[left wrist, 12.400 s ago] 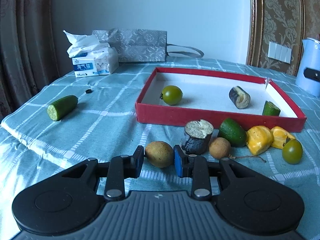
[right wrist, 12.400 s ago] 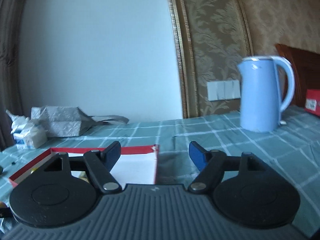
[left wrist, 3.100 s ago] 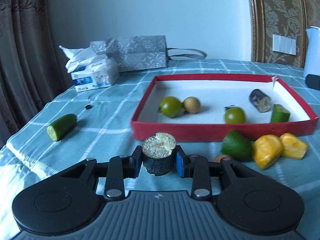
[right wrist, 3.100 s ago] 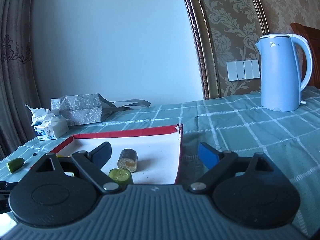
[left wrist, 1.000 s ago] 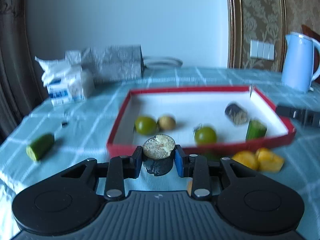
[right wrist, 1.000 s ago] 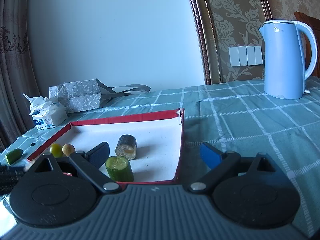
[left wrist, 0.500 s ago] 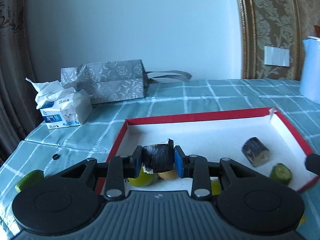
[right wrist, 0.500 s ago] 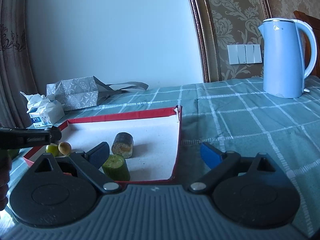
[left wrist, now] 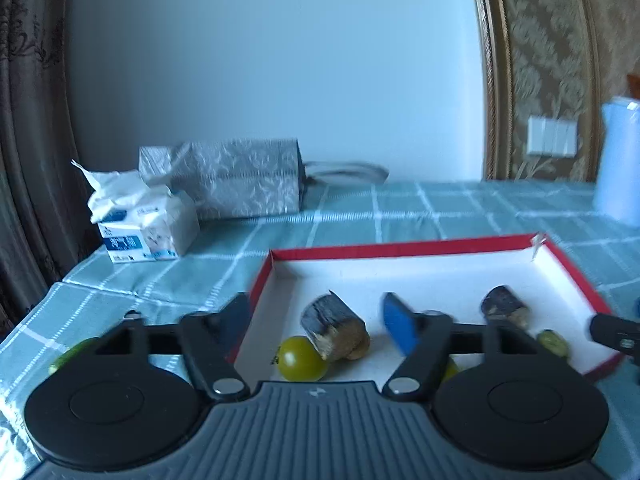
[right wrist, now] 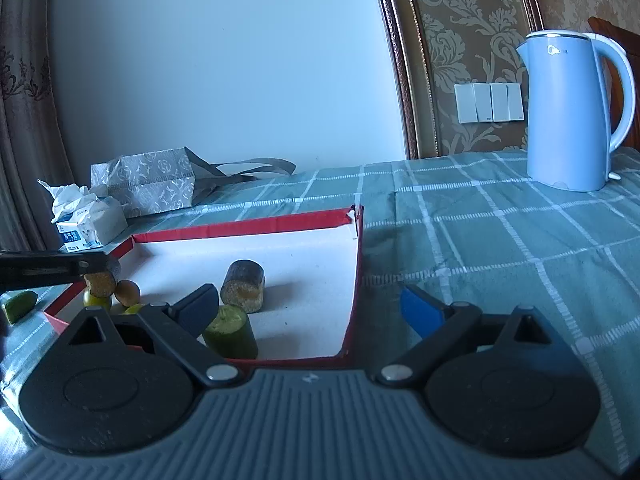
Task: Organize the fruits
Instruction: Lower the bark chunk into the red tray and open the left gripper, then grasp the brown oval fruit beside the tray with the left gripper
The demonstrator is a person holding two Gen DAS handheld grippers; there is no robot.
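Black left gripper (left wrist: 316,322) just opened wide above red-rimmed white tray (left wrist: 400,247), dark cylindrical cut fruit piece (left wrist: 334,326) loose between jaws, leaning on green round tomato (left wrist: 302,359), right gripper (right wrist: 310,306) spread, empty.

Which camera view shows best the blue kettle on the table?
The right wrist view: the blue kettle stands whole and sharp there, with handle and lid, on the checked cloth. The left wrist view shows only a blurred part of its body at the right edge.

Right tongs (right wrist: 310,306) gape over the near edge of the red tray (right wrist: 248,226); a cucumber stub (right wrist: 232,332) stands inside, kettle (right wrist: 568,112) far right on the worktop (right wrist: 500,232).
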